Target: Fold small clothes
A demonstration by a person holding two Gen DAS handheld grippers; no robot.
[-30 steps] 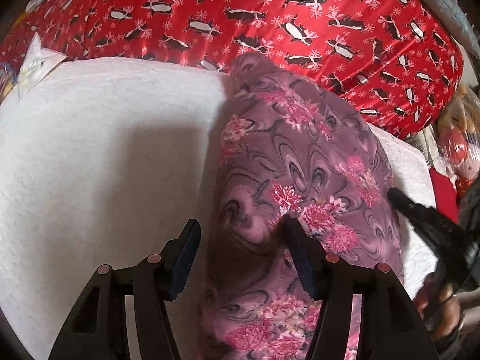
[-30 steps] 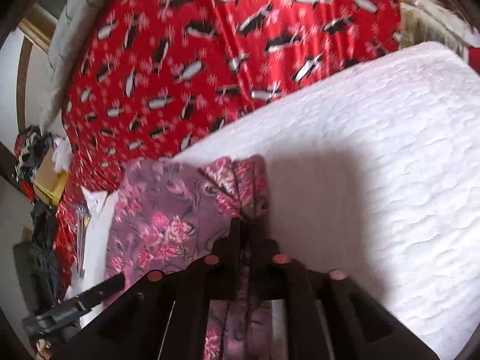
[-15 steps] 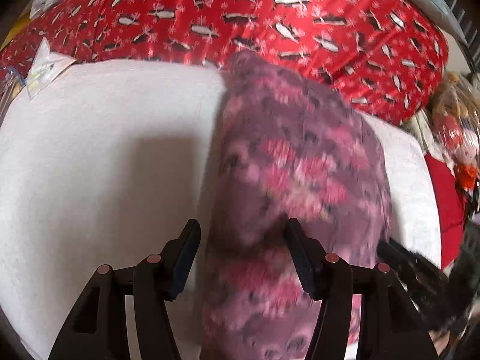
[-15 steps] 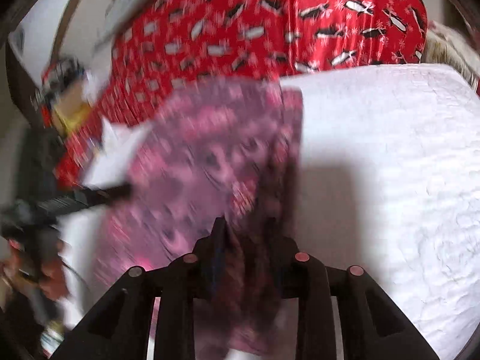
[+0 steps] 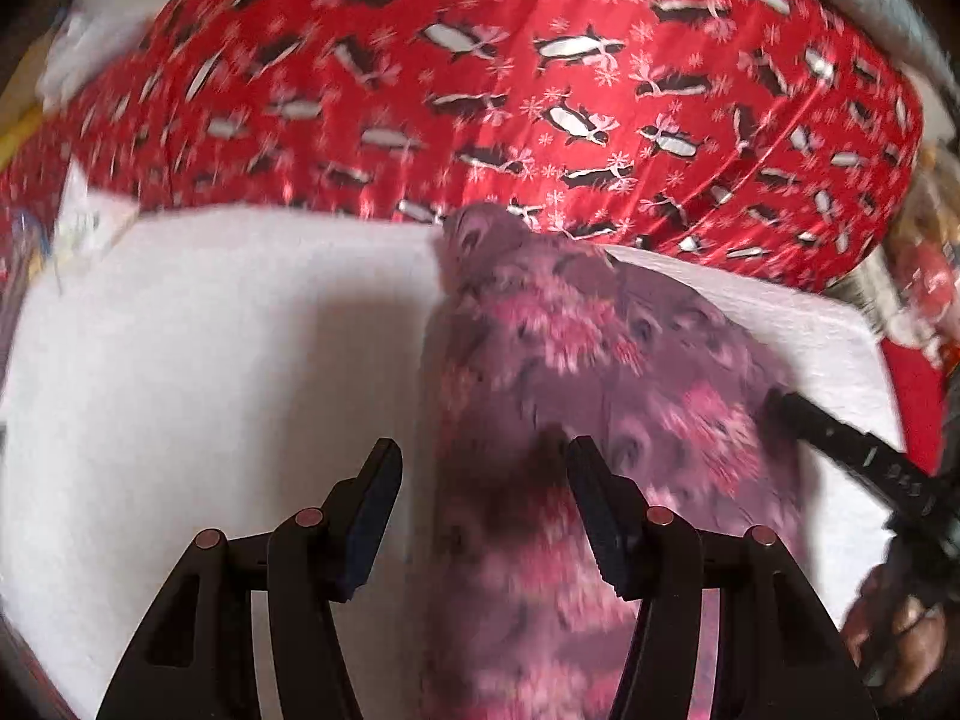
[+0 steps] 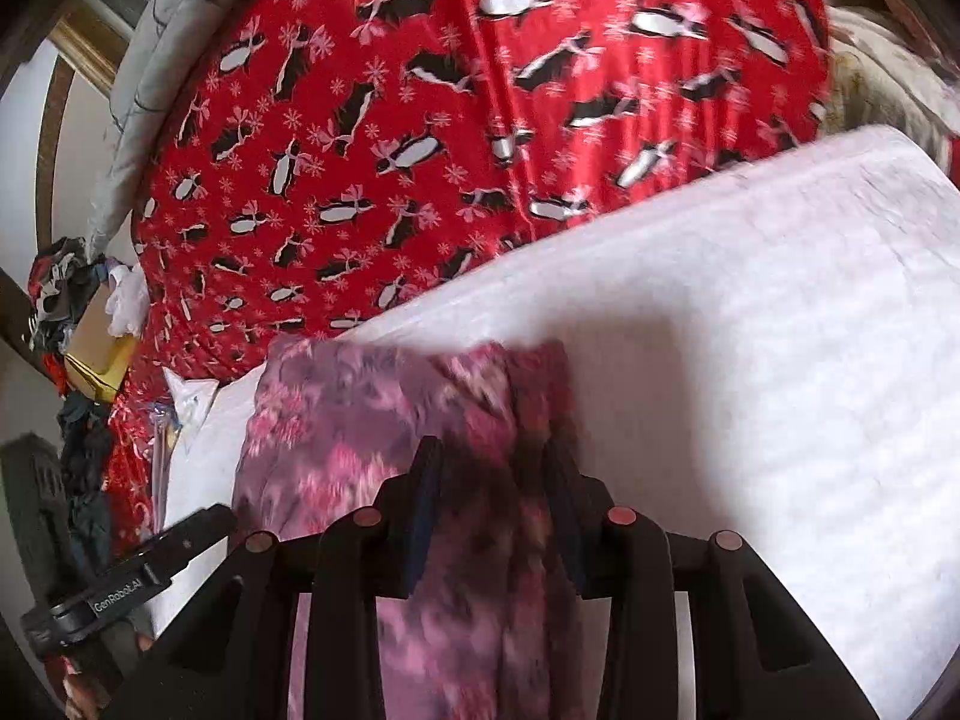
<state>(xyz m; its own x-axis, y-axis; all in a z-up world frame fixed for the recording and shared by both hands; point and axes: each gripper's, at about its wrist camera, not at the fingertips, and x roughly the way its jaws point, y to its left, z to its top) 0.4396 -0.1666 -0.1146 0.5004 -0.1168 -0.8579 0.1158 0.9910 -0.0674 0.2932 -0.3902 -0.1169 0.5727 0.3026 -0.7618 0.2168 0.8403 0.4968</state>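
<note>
- Left wrist view: my left gripper (image 5: pixel 483 498) stands with its jaws apart and nothing pressed between the pads. One edge of the cloth (image 5: pixel 600 396) runs under the gap; the inner finger sits over the fabric, the outer one over the bare white pad (image 5: pixel 210 360).
- The cloth lies as a long strip on the pad, its far end touching the red penguin blanket (image 5: pixel 540 90). The right gripper's tip shows at the cloth's right edge.
- Right wrist view: my right gripper (image 6: pixel 495 510) is opening, jaws parting around a bunched ridge of cloth (image 6: pixel 372 420). The fabric sits between the pads, but they look to have let it go; blur keeps me from being certain.
- I judge the step to be laying down a lengthwise fold and releasing it.
- Next, I'd lift both grippers clear without dragging the fold, then take the near end to fold it across.
</note>
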